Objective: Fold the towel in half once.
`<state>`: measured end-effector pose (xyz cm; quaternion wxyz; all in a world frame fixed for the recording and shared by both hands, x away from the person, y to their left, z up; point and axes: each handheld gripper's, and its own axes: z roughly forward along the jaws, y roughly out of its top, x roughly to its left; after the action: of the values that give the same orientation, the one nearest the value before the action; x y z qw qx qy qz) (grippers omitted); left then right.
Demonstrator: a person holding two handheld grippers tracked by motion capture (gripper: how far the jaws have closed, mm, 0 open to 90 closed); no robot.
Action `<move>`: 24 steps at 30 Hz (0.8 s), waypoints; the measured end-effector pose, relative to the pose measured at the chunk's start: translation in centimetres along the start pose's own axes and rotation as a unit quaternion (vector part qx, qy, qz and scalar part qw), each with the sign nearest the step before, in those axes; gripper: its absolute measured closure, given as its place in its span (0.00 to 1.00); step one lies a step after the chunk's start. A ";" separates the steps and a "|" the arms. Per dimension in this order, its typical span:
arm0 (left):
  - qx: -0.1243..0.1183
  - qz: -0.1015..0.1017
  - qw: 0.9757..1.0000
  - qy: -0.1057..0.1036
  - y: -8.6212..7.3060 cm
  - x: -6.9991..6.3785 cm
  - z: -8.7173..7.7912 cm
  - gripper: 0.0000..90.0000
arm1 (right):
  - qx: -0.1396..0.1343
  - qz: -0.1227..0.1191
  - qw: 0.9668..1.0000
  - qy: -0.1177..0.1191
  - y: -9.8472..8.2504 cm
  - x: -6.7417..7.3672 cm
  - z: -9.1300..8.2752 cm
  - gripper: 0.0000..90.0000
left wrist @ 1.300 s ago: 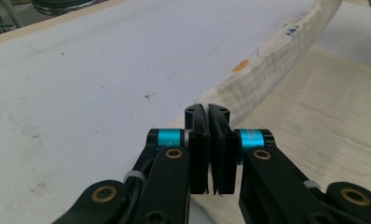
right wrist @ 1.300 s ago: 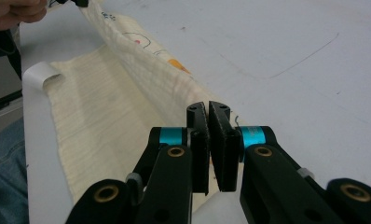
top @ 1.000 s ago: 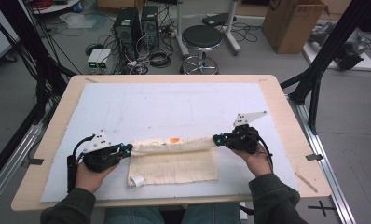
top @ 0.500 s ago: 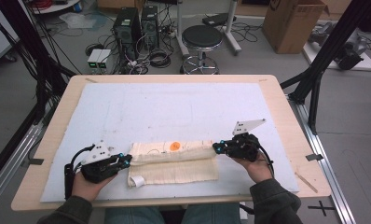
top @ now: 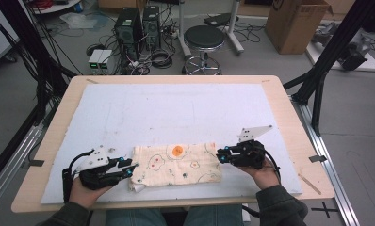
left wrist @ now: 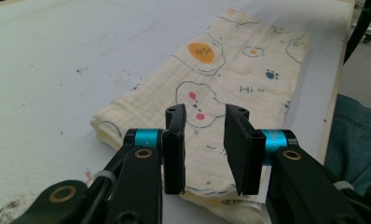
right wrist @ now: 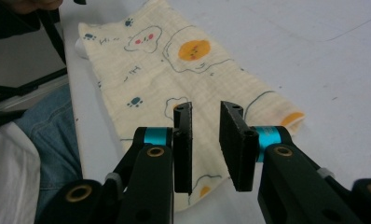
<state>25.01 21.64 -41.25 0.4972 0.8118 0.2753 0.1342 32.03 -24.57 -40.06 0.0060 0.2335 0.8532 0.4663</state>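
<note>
- The folded cloth (top: 177,164) is lying flat on the white mat (top: 176,113), between the two grippers, close to the person's edge of the table (top: 289,94).
- The left gripper (top: 130,167) is standing at the left end of the cloth. Its jaws have just been opening, and now they are apart, with the cloth (left wrist: 230,88) under and ahead of them and nothing pinched between.
- The right gripper (top: 220,156) is standing at the right end. Its jaws have also just been opening and are apart over the cloth (right wrist: 174,65), not pressing on it.
- I think the step in hand is releasing the fold. To do it well, both grippers should be drawing back level and straight away from the cloth ends, so that the jaw tips are not catching the top layer and pulling the fold open.
- The corner of the cloth near the left gripper is looking a little thick and loose; it may need pressing flat.
- Beyond the table, far ahead of both grippers, a round stool (top: 203,42), computer cases (top: 137,23) and a cardboard box (top: 296,21) are standing on the floor. Nothing is standing in the way on the mat.
</note>
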 end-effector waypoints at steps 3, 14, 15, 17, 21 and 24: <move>0.013 0.000 1.000 -0.005 -0.2 0.1 1.0 0.79 | 0.015 -0.011 1.000 0.010 -0.2 0.4 1.0 0.81; 0.073 0.014 0.997 -0.018 -1.7 0.0 2.2 0.81 | 0.070 -0.037 0.996 0.028 -1.9 1.3 3.2 0.83; 0.078 0.019 0.997 -0.017 -1.9 0.1 2.2 0.81 | 0.073 -0.035 0.996 0.027 -2.0 1.3 3.2 0.83; 0.089 0.020 0.996 -0.015 -2.1 0.1 2.3 0.81 | 0.081 -0.038 0.996 0.026 -2.2 1.5 3.3 0.84; 0.092 0.020 0.995 -0.015 -2.2 0.0 2.4 0.82 | 0.101 -0.047 0.994 0.021 -2.7 2.1 3.5 0.85; 0.092 0.023 0.995 -0.011 -2.3 -0.1 2.3 0.82 | 0.101 -0.049 0.994 0.016 -2.8 2.2 3.5 0.86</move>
<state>25.38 20.69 -44.36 0.4199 0.8617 0.2625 0.1105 29.74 -22.15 -43.77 -0.0079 0.1833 0.9063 0.3808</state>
